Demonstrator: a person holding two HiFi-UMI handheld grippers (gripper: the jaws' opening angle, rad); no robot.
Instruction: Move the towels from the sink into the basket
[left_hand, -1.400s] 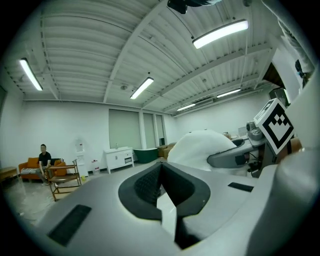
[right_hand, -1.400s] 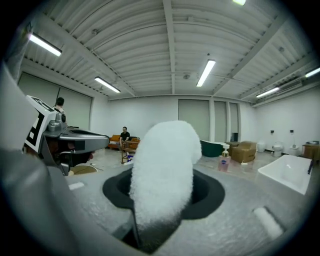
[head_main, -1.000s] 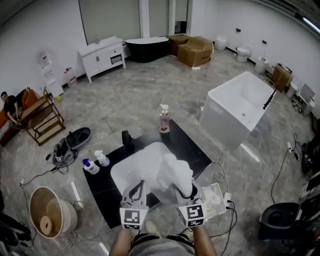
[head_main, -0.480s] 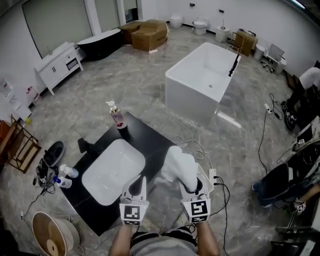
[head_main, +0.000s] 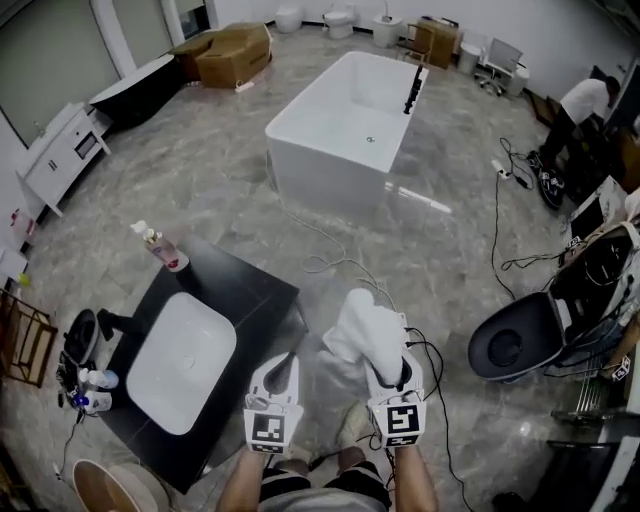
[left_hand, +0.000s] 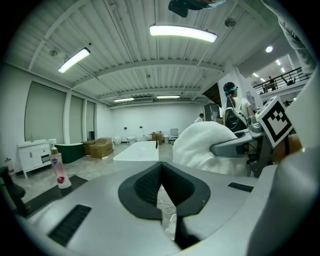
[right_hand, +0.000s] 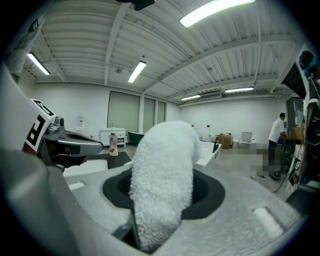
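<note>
Towel (head_main: 368, 330) clamped between right gripper (head_main: 390, 372) jaws, left gripper (head_main: 288, 362) jaws together, empty

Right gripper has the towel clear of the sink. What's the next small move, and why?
Probably move the right gripper over the basket, which I cannot make out here, before opening: its jaws clamp the fluffy white towel, right of the empty white rounded sink.

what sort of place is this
Probably a bathroom-fixture showroom or a warehouse hall: a freestanding white bathtub stands on the open marble-look floor, a toilet sits by the far wall, and a sink sits in a loose black counter.
</note>
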